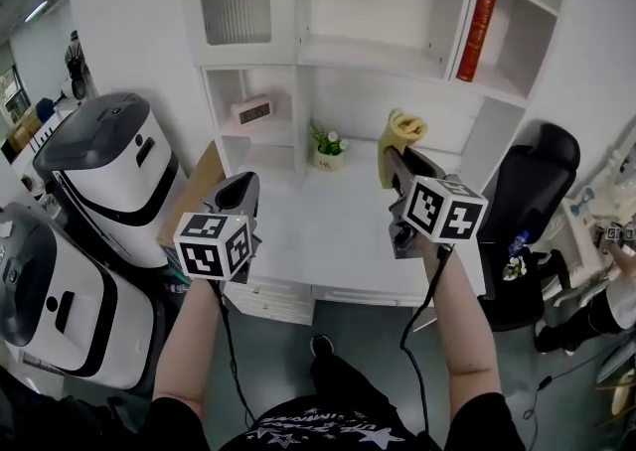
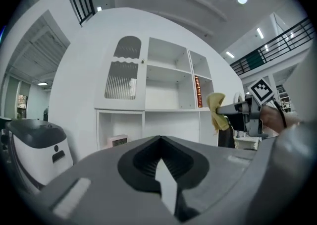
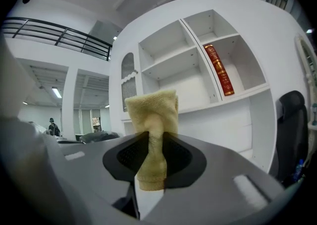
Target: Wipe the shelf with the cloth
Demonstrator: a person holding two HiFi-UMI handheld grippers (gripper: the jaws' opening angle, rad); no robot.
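A yellow cloth is pinched in my right gripper, whose jaws are shut on its lower part while the top bunches above them. From the head camera, the cloth hangs at the tip of my right gripper, in front of the white shelf unit and above the desk surface. My left gripper is held lower left over the desk, shut with nothing in it. The left gripper view also shows the cloth at the right.
A red book stands in the upper right compartment. A pink clock sits in a lower left cubby, and a small potted plant on the desk's back. White machines stand at the left, a black chair at the right.
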